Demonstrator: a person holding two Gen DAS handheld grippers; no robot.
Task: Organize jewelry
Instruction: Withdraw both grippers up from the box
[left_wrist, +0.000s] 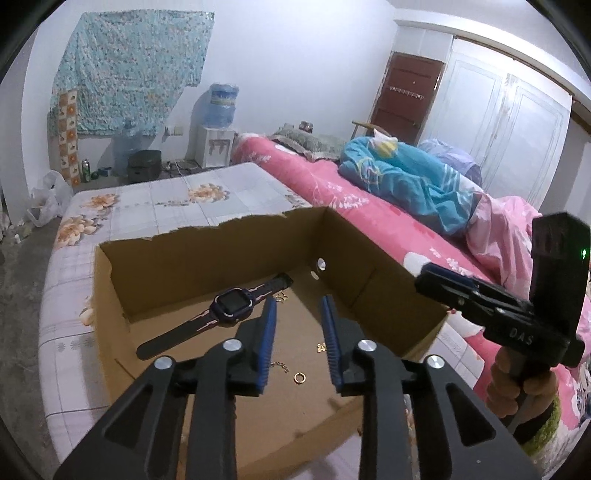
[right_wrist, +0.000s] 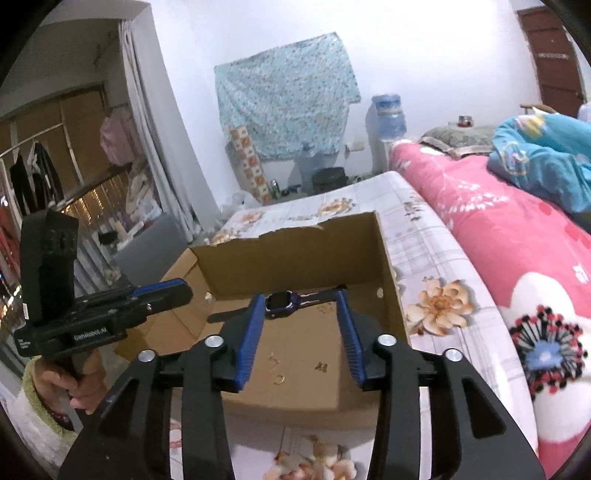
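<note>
Here, an open cardboard box (left_wrist: 207, 266) sits on a floral-sheeted bed, holding a purple smartwatch (left_wrist: 232, 306) near its far wall and small gold pieces, among them a ring (left_wrist: 298, 377), toward its near edge. The left gripper (left_wrist: 299, 301) and right gripper (right_wrist: 301, 295) hang over the box, jaws parted, nothing between them. Their bodies read "GenRobot.AI" and "DAS".
</note>
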